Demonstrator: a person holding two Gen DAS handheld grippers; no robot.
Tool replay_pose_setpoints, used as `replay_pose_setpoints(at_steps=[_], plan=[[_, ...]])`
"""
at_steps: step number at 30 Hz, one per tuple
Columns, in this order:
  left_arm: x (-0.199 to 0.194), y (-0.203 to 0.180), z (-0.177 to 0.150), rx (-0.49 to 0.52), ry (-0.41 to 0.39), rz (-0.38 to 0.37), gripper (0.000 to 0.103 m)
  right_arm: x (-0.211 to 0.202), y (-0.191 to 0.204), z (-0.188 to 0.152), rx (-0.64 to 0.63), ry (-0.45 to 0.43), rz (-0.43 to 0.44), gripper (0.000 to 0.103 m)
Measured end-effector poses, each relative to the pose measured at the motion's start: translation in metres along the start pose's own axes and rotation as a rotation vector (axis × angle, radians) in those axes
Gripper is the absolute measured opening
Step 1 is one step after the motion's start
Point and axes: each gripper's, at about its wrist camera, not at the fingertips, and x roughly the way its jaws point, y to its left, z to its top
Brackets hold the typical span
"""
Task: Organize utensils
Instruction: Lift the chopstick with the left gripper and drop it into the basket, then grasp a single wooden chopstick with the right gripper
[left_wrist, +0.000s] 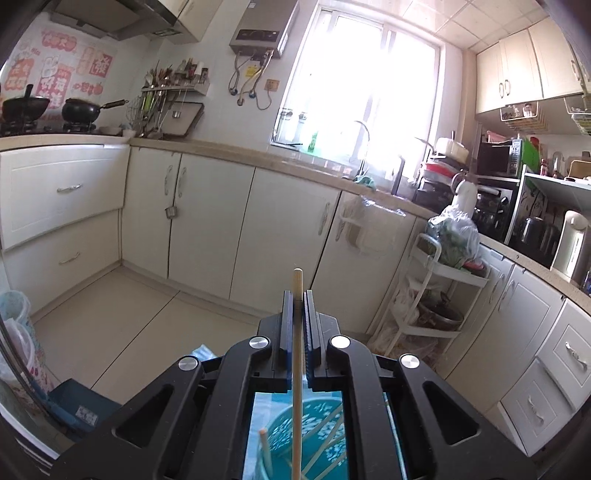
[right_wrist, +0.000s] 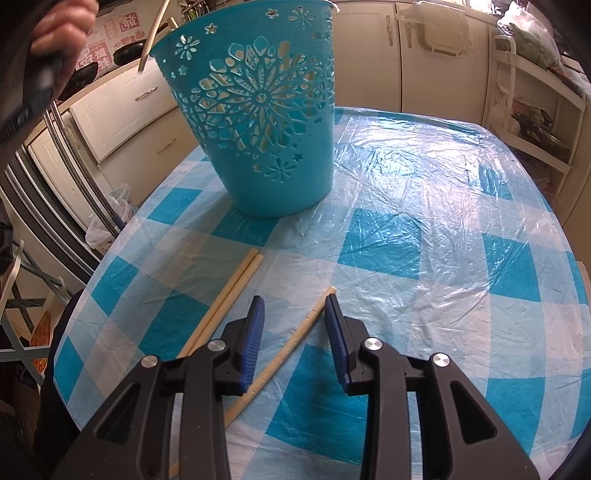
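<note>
We are seeing the left gripper (left_wrist: 298, 295) clamping one chopstick (left_wrist: 296, 369) above the teal basket (right_wrist: 258, 122), some already inside; right gripper (right_wrist: 293, 306) standing part open around a single chopstick (right_wrist: 295, 334) lower centre, not pinching; pair (right_wrist: 229, 295) waiting beside it on the table (right_wrist: 443, 221).

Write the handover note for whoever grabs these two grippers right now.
Left gripper: shut on one chopstick, held over the turquoise basket; not yet dropped.
Right gripper: open, pointing down at a single chopstick that lies between its fingers on the checked tablecloth; pads not pressing on it.
A pair of chopsticks lies side by side just left of it.
Basket stands upright at the far side of the table, with several chopsticks already inside.
Left to do: drop the held one in, then pick up the three on the table.
</note>
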Motion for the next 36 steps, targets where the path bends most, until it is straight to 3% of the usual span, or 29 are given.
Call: replay_pose_setpoints(at_steps=[11,19,22,23,27,30,32,34,36], plan=[[0.02,-0.015,-0.017,0.017,0.025,0.025,0.005,0.0,0.0,0.0,-0.005,0.001,0.007,0.037],[0.022,-0.008,-0.05,0.119,0.147,0.054,0.009,0.001,0.001,0.0,-0.012,0.002,0.002,0.038],[0.004,0.004,-0.057,0.119,0.152,0.079,0.039,0.001,0.002,0.0,-0.02,0.003,-0.006,0.038],[-0.005,0.008,-0.057,0.116,0.136,0.094,0.055,0.001,0.002,0.0,-0.022,0.003,-0.013,0.037],[-0.056,0.035,-0.068,0.099,0.07,0.159,0.078,-0.002,0.004,-0.003,-0.016,0.007,-0.04,0.038],[-0.08,0.057,-0.095,0.087,0.095,0.2,0.086,-0.002,0.005,-0.003,-0.003,0.009,-0.057,0.037],[-0.081,0.071,-0.119,0.068,0.175,0.205,0.086,-0.001,0.009,-0.003,-0.027,0.009,-0.086,0.032],[-0.073,0.082,-0.148,0.041,0.286,0.195,0.086,-0.001,0.012,-0.002,-0.075,0.029,-0.08,0.014],[-0.064,0.087,-0.17,0.026,0.37,0.182,0.086,-0.002,0.016,0.0,-0.132,0.06,-0.039,0.009]])
